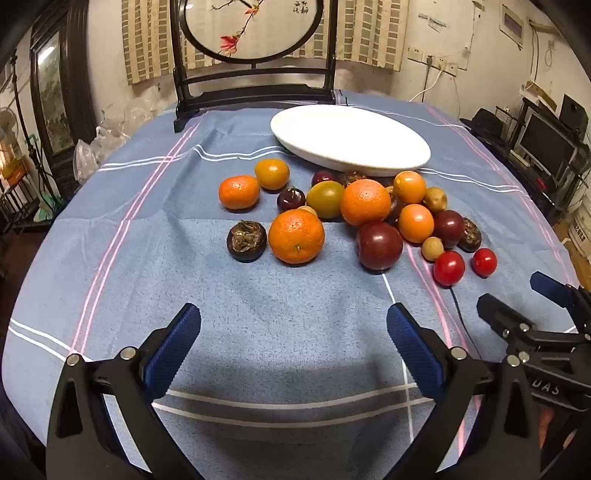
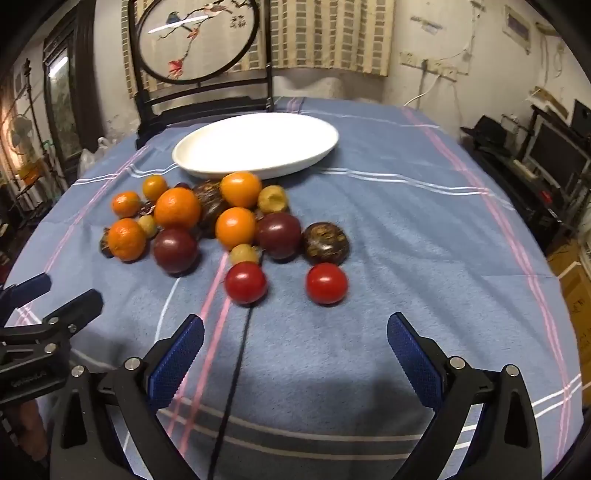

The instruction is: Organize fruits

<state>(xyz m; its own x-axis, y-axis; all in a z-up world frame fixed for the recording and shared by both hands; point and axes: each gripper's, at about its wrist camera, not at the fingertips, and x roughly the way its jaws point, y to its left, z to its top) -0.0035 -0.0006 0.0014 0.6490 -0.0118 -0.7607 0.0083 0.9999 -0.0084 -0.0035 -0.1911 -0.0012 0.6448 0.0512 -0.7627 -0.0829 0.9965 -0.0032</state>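
Fruit [image 1: 296,236] lies loose on blue tablecloth [image 1: 258,332], in front of white plate [image 1: 351,138].
Left gripper [image 1: 293,325] and right gripper [image 2: 295,332] hover near the pile, jaws spread wide, holding nothing; two red tomatoes [image 2: 327,283] lie nearest.

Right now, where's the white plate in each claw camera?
Left wrist: white plate sits upper centre-right, behind the fruit pile.
Right wrist: white plate sits upper centre-left, behind the fruit.
Shared landmark: round painted screen beyond the plate.
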